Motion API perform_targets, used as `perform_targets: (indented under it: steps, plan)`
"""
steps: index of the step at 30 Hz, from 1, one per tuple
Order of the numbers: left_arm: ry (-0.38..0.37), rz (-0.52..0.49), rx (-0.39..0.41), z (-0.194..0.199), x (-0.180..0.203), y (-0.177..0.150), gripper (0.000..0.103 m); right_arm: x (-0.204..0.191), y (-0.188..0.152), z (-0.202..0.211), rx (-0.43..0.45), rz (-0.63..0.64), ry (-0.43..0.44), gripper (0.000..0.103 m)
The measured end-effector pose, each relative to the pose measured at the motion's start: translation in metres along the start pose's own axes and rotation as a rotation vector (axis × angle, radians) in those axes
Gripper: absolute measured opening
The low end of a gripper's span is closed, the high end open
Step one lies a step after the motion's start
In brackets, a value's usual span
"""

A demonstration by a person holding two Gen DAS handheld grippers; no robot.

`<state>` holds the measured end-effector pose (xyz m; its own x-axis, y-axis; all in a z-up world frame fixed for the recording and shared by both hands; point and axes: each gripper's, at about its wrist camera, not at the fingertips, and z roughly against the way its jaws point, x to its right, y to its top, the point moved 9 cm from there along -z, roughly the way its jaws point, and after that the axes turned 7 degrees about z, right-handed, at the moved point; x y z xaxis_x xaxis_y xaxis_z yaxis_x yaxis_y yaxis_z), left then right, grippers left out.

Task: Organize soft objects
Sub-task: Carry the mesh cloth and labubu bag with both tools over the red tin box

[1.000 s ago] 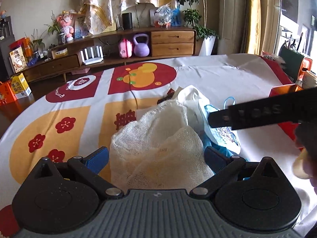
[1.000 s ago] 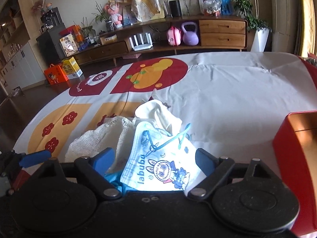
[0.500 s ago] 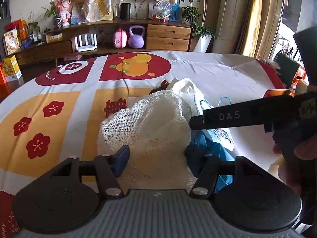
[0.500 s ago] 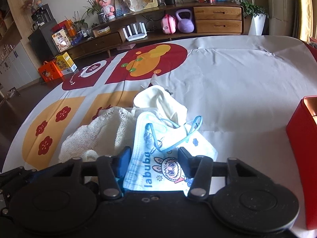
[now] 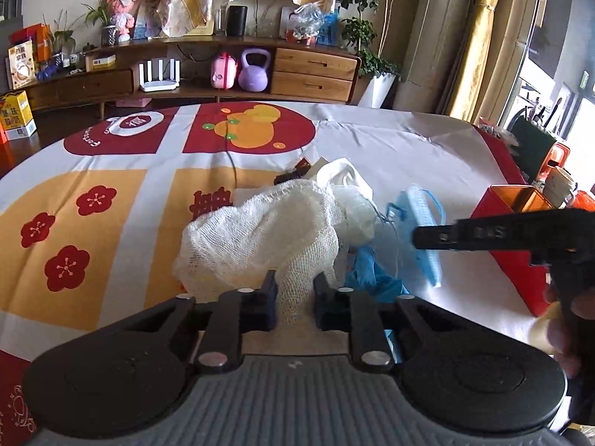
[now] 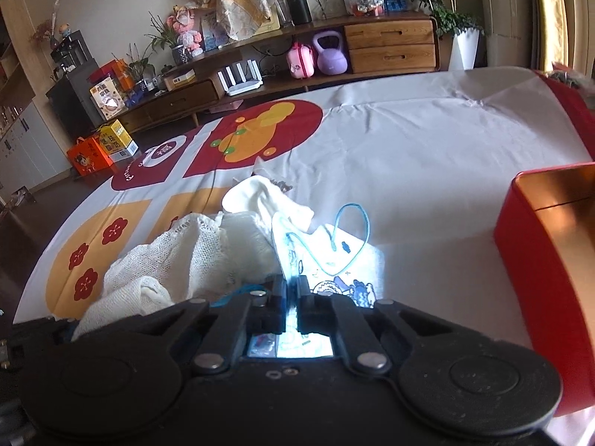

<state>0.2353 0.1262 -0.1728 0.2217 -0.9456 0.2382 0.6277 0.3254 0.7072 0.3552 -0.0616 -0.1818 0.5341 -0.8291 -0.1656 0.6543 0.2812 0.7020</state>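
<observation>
A white gauze cloth (image 5: 267, 230) lies bunched on the patterned tablecloth (image 5: 111, 204). My left gripper (image 5: 295, 290) has its jaws closing, and the pads press on a fold of the gauze. A child's face mask (image 6: 334, 260) with blue ear loops and a cartoon print lies to its right. My right gripper (image 6: 292, 290) has its jaws closing, pinching the mask's edge. The left wrist view shows that gripper (image 5: 420, 236) side-on, holding the mask (image 5: 427, 256) on edge. A cream sock (image 6: 260, 197) and a blue cloth (image 5: 375, 275) lie in the same pile.
An open red box (image 6: 550, 260) stands on the table at the right, close to the pile. A person's hand (image 5: 557, 327) holds the right gripper's handle. A small dark item (image 5: 293, 174) lies behind the pile. A wooden sideboard (image 5: 312, 70) stands beyond the table.
Both grippers went from wide open to shut: the left on the gauze, the right on the mask. The mask now stands pinched on edge, and the gauze is pulled into a fold.
</observation>
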Motion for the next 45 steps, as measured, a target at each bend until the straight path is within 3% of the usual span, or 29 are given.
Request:
perform_targets:
  steps: [10,22,33,45]
  plan:
    - [0.037,-0.011,0.05,0.021,0.002,0.022,0.01,0.028,0.003,0.053,0.065,0.009,0.005,0.003]
    - [-0.001,-0.055,0.122,0.067,0.042,0.069,0.01,0.07,0.006,0.124,0.131,-0.035,0.042,0.002]
    - [-0.143,-0.137,0.148,0.103,0.14,0.092,0.01,0.128,0.012,0.174,0.2,-0.079,-0.005,0.003]
    - [-0.305,-0.206,0.093,0.071,0.267,0.075,0.01,0.2,-0.007,0.182,0.192,-0.137,-0.079,0.003]
